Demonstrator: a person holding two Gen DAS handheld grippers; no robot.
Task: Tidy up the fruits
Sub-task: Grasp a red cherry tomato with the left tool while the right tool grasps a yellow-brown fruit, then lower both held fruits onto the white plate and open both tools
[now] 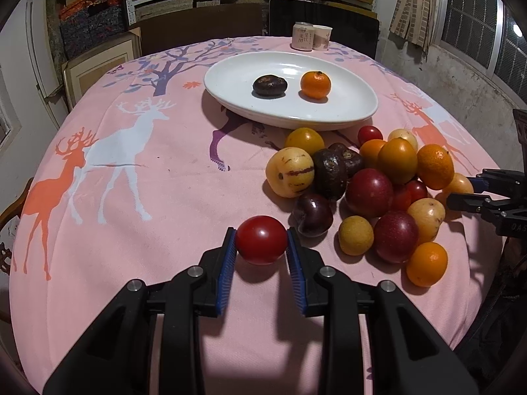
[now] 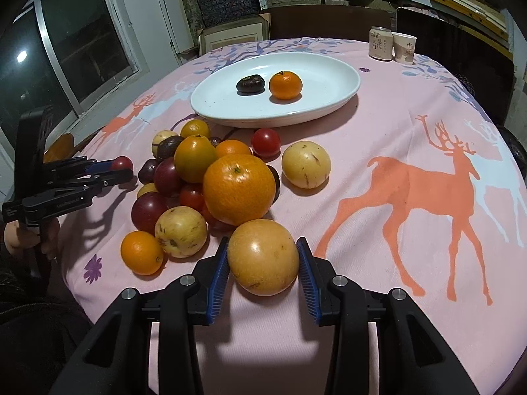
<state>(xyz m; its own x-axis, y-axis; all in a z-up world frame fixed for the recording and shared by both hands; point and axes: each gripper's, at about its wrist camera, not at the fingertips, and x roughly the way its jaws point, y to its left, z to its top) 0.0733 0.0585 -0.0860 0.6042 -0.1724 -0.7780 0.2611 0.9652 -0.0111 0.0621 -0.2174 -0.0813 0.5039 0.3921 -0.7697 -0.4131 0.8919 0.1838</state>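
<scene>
My left gripper (image 1: 261,241) is shut on a red tomato (image 1: 261,239), held just above the pink cloth left of the fruit pile (image 1: 369,184). It also shows in the right wrist view (image 2: 120,169), with the tomato (image 2: 122,163) between its pads. My right gripper (image 2: 263,258) is shut on a yellow passion fruit (image 2: 263,256) at the near edge of the pile (image 2: 204,177). It shows at the right edge of the left wrist view (image 1: 461,191). A white oval plate (image 1: 349,105) (image 2: 332,75) beyond the pile holds a dark fruit (image 1: 270,85) (image 2: 251,84) and an orange mandarin (image 1: 315,84) (image 2: 285,85).
A can (image 1: 301,36) (image 2: 380,43) and a paper cup (image 1: 322,37) (image 2: 403,47) stand at the table's far edge. The round table (image 1: 131,197) has a pink deer-print cloth. A dark chair (image 1: 329,19) and shelves stand behind. A window is at the side.
</scene>
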